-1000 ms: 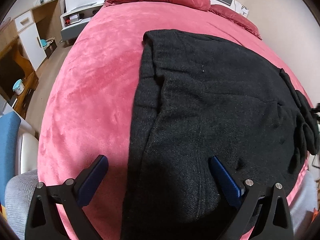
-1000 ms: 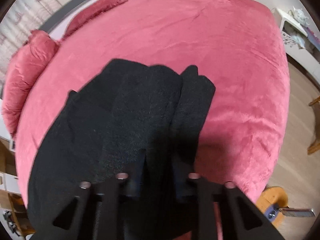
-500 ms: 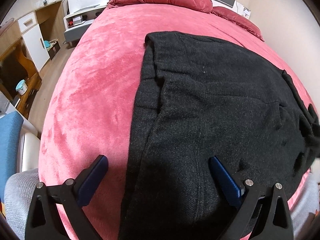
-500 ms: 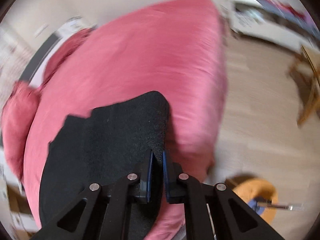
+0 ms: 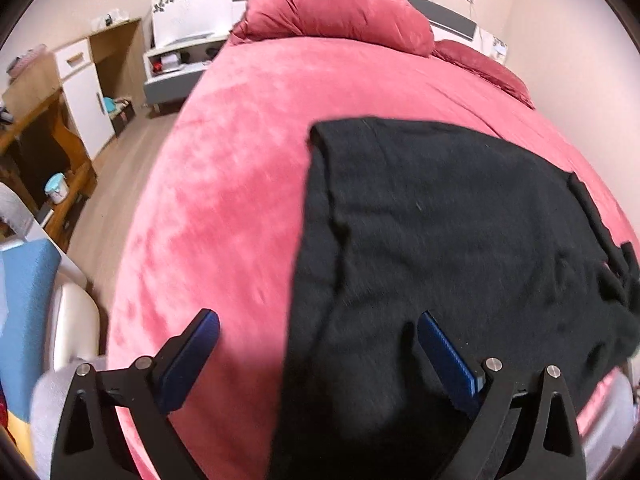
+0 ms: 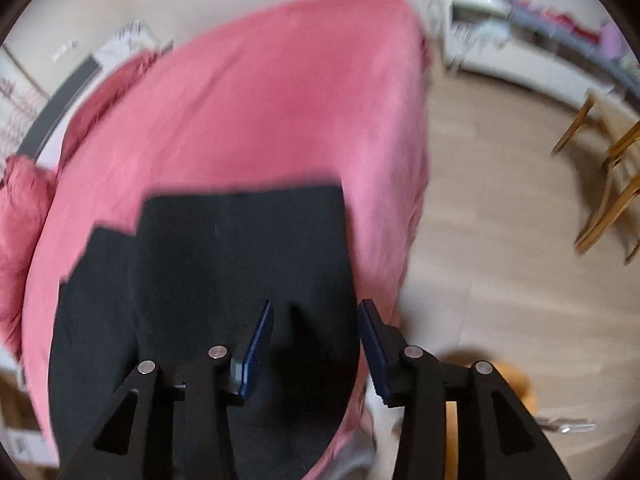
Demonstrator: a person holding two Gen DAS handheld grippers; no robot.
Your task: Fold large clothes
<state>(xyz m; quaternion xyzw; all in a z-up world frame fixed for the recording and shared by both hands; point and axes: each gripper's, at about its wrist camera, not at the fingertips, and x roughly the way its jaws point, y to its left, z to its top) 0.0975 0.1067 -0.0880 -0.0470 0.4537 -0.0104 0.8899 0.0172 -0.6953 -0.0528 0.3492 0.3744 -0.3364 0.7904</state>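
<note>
A black knitted garment is seen spread on a bed covered in pink plush; in the left wrist view it fills the right half of the frame, its left border doubled over into a thick straight fold, its surface coarse and matte; in the right wrist view the garment is shown as a squared block in the lower left of the frame, with a stepped corner at its upper left.

The kind of garment cannot be made out; its lower portion is cut off by the frame edge in both views, and its right margin in the left wrist view is bunched into dark lumps whose form is unclear; the right wrist view is smeared by motion blur.

The left hand-held gripper is held released, its blue pads spread wide; the folded left border of the garment is seen between them, untouched by either pad. The right hand-held gripper is opening, its pads parted over the garment's right edge; cloth lies beneath the gap and is gripped by neither pad.
</note>
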